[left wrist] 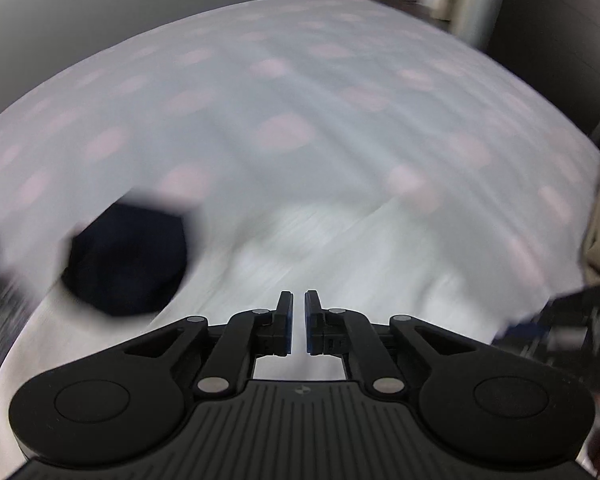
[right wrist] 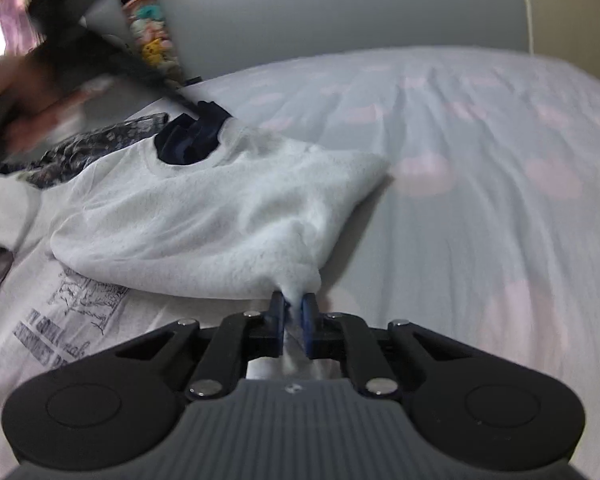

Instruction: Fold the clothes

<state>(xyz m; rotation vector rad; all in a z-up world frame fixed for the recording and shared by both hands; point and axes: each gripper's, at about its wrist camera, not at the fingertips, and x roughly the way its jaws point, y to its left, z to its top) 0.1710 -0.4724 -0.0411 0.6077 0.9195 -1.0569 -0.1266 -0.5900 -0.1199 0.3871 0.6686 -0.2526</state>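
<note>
Item: white T-shirt [right wrist: 204,216], lying on the bed [right wrist: 480,168], whose sheet is pale with pink spots. All places below are given from the shirt's collar [right wrist: 188,148].

- Collar: faces away from the right gripper; a dark lining shows inside it. A dark patterned cloth [right wrist: 96,148] lies just beyond and to its left.
- Fold: the upper part of the shirt is doubled over the printed chest [right wrist: 72,312], the print lying nearer the camera than the collar.
- Long axis: judged to run from the collar down toward the right gripper, slanting rightward.
- Right gripper [right wrist: 293,304]: at the shirt's near end, opposite the collar; jaws narrow, pinching a gathered point of white cloth that is drawn taut from the fold.
- Left gripper [left wrist: 296,304]: jaws nearly together, a slim gap, nothing between them; white cloth lies ahead of it and the dark collar opening [left wrist: 128,264] ahead to its left. View heavily blurred.
- Nearer hand: the right, already touching the cloth.
</note>
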